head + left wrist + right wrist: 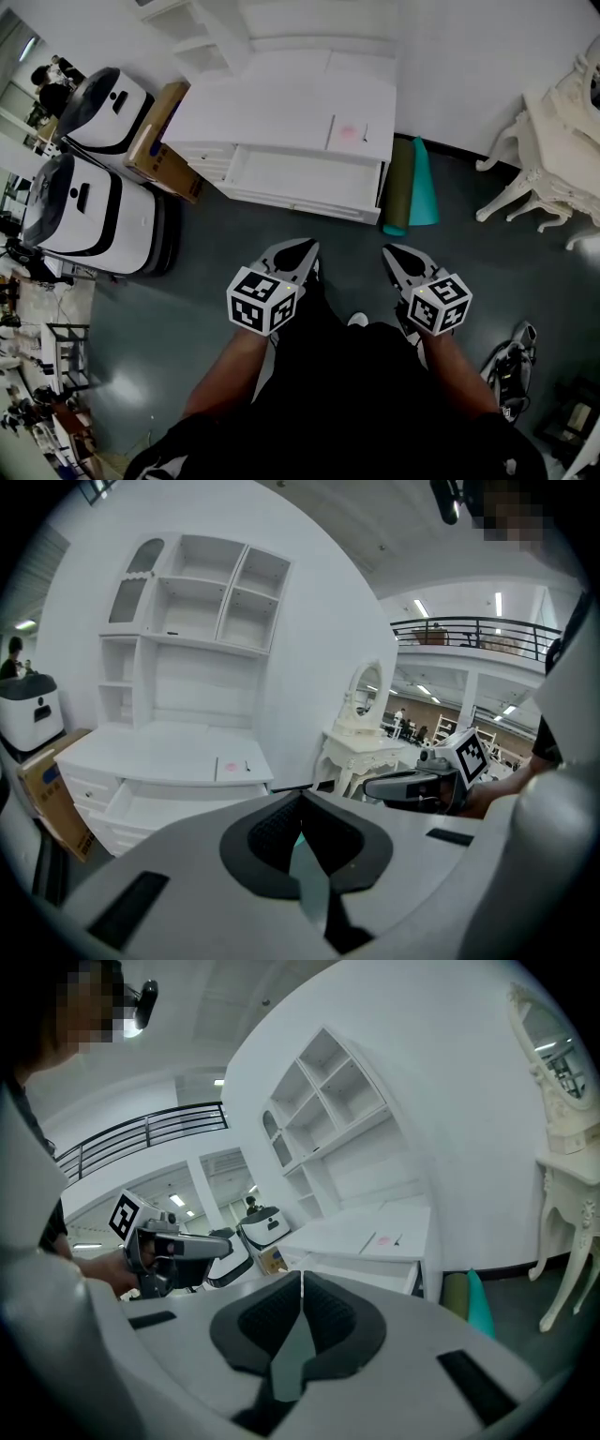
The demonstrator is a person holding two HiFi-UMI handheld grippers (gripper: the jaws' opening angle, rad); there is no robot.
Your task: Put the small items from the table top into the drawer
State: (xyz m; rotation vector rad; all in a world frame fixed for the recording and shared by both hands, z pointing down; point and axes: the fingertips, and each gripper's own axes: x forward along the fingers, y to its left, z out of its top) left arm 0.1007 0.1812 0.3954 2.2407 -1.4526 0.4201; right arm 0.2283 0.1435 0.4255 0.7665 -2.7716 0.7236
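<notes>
Hovering at 6 o'clock from the open drawer (300, 180), left tool (302, 247) and right tool (393, 252) are pressed together, empty; a small pink item (347, 132) lies at the table's (272, 103) 4 o'clock corner.

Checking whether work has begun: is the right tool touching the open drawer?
Apart. In the head view, dark floor lies between the right tool and the drawer.

The desk (281, 103) and drawer (300, 178) are white, the item (349, 132) pink, the mat (422, 183) teal.
</notes>
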